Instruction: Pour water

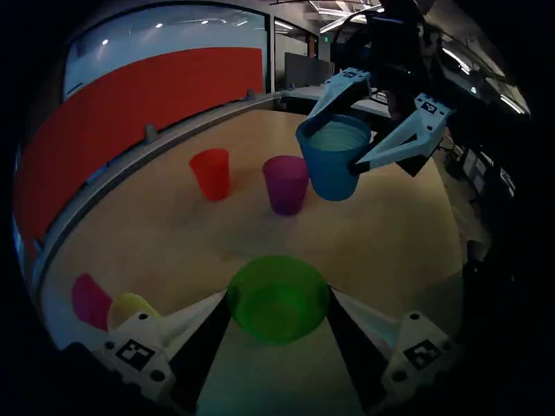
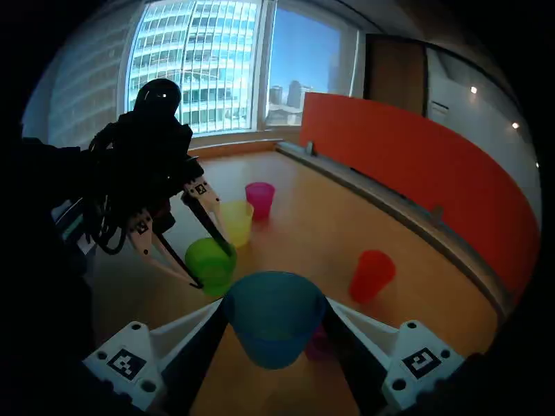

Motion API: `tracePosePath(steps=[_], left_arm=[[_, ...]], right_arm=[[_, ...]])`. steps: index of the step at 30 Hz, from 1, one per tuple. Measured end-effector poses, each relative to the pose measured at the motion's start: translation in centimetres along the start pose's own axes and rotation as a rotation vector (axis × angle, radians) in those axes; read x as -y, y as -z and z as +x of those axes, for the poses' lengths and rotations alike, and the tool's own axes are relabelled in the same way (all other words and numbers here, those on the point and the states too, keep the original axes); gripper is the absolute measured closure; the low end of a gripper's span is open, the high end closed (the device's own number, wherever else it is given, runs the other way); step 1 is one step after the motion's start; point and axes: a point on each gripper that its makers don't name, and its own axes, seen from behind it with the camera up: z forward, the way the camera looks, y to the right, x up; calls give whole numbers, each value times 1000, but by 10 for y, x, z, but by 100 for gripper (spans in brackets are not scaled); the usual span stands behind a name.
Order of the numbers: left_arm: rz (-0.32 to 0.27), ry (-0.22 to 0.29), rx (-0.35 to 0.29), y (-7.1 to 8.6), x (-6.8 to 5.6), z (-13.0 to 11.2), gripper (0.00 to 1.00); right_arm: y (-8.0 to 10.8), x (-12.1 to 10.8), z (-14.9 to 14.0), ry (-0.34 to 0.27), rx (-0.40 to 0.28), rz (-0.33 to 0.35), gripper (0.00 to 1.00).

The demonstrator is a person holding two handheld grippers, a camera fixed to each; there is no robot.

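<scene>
Left gripper (image 1: 277,295) pinches the green cup (image 1: 277,315), mouth up. Right gripper (image 1: 331,149), ahead and to its right, clamps the blue cup (image 1: 333,173) roughly upright, raised over the mid-surface (image 1: 388,236) just beside the purple cup (image 1: 285,184). Judgement: the blue rim must come over the green mouth; the cups are well apart.

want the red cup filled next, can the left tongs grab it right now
Probably not yet: the left tongs are shut on the green cup. The red cup stands upright ahead with nothing between, so only the full grip blocks it.
</scene>
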Motion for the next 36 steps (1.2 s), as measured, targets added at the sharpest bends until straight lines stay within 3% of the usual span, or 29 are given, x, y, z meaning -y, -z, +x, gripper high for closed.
tracePosePath(steps=[26,30,36], left_arm=[[-13,29,8,-4,0,-18,10],[-23,30,15,-4,-3,-19,2],[-27,30,24,-5,-5,-20,0]], right_arm=[[-11,5,-18,7,39,7,7],[-12,6,-21,4,41,6,7],[-14,9,-22,-2,40,12,7]])
